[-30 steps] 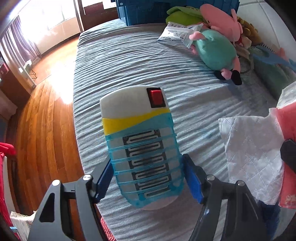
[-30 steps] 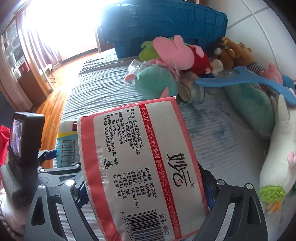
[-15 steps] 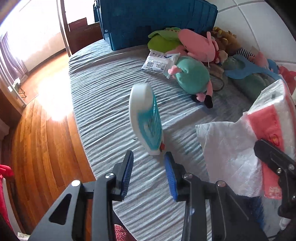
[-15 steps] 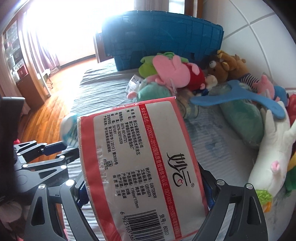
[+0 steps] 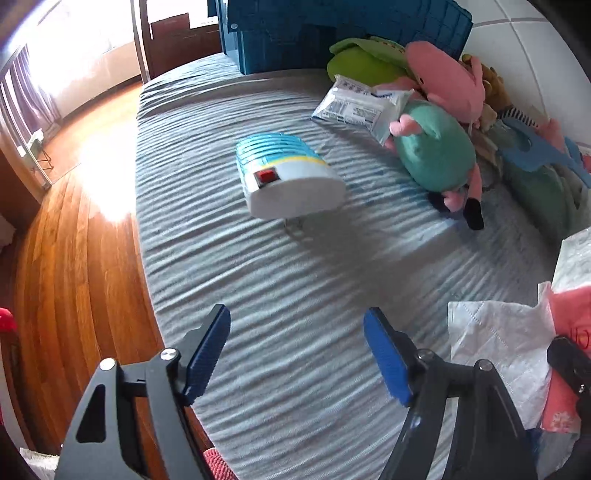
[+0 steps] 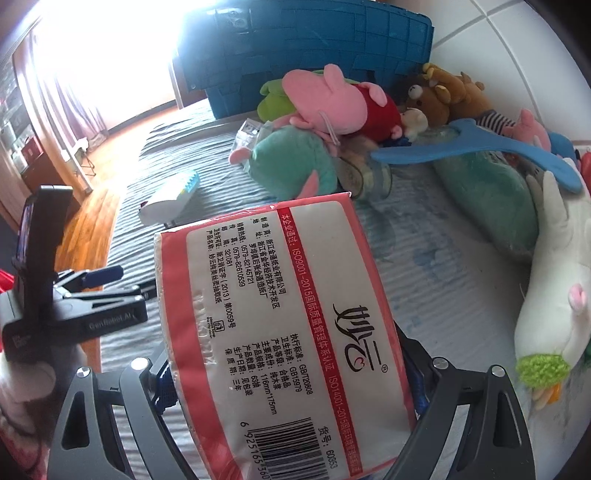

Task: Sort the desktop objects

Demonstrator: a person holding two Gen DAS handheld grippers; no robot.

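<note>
A white, yellow and blue plug-in device [image 5: 288,181] with a red switch lies free on the grey striped tablecloth [image 5: 258,277], well ahead of my left gripper [image 5: 295,321]. That gripper's jaws are opening and nothing is between them. From the right wrist view the same device [image 6: 168,201] shows at the left, with the left gripper [image 6: 103,277] nearer the camera. My right gripper [image 6: 291,380] is shut on a red and white tissue pack [image 6: 291,332], held above the table. The pack hides most of its fingers.
A blue crate [image 5: 332,29] stands at the far end. Plush toys crowd the right side: a teal one [image 5: 436,155], a pink one [image 6: 332,99], a white one [image 6: 550,288]. A white packet [image 5: 354,103] and blue hanger [image 6: 461,151] lie there. The table's left edge drops to the wooden floor [image 5: 74,258].
The left gripper let go of the plug-in device, which tumbled forward and now lies farther off on the cloth. Its jaws narrowed, then spread wide. The right gripper still holds the tissue pack.
</note>
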